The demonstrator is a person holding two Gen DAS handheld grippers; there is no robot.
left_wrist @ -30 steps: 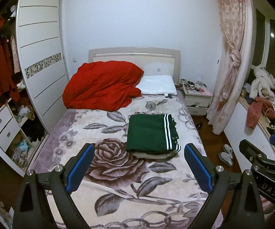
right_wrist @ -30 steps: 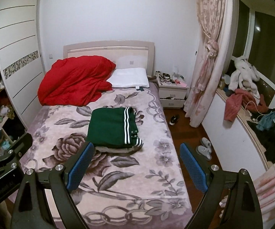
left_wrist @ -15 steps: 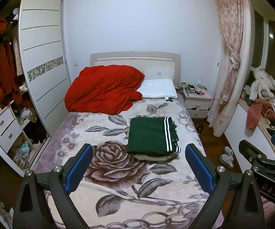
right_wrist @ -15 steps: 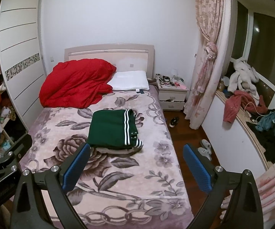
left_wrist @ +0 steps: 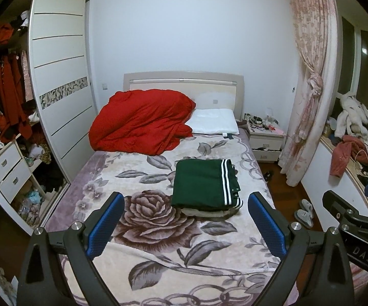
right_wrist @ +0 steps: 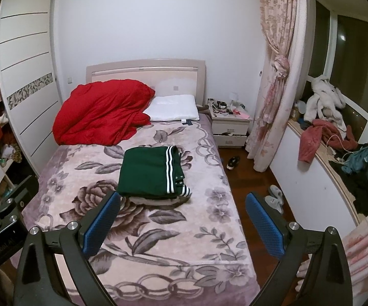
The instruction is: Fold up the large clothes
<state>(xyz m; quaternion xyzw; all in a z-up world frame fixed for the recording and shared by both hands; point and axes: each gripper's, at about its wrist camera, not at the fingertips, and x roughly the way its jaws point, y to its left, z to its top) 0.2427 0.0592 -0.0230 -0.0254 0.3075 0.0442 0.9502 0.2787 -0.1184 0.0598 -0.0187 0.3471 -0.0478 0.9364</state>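
Note:
A dark green folded garment with white stripes lies flat in the middle of the bed, on the floral blanket. It rests on a paler folded piece whose edge shows under its near side. My left gripper hangs open above the near part of the bed, short of the garment, with nothing between its blue pads. My right gripper is open too, held beside the left one and just as empty, with the green garment ahead of it. Each gripper's body shows at the edge of the other's view.
A red duvet and a white pillow lie at the headboard. A wardrobe stands on the left, a cluttered nightstand and a curtain on the right. Clothes are piled on the window ledge; slippers sit on the floor.
The right gripper's fingers have spread slightly wider. Both views have tilted up a touch, so the bed sits a little lower in frame. The green garment has not moved.

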